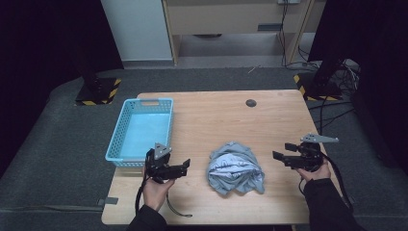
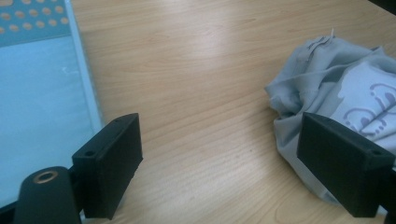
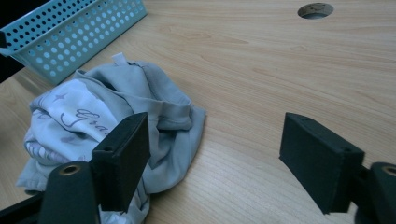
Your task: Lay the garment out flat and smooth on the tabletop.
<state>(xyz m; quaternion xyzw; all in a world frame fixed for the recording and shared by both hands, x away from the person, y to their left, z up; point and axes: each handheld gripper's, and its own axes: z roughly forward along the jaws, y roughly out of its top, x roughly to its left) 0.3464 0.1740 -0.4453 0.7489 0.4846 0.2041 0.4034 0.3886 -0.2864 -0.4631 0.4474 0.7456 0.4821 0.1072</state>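
Shirt [image 1: 235, 169] mid-table [image 1: 216, 115], basket [image 1: 140, 131] at its left, grommet hole [image 1: 250, 102] behind

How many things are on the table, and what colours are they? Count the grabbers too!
Blue basket: 1
Grey crumpled shirt: 1
Black grabbers: 2, the left gripper and the right gripper, both held above the wooden table, jaws open, empty
Total: 4

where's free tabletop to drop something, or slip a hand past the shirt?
Bare wood: the far half between the basket and the table's right edge, apart from the small hole. A clear strip separates the basket from the crumpled shirt. The near edge is crowded: left gripper, shirt, right gripper.
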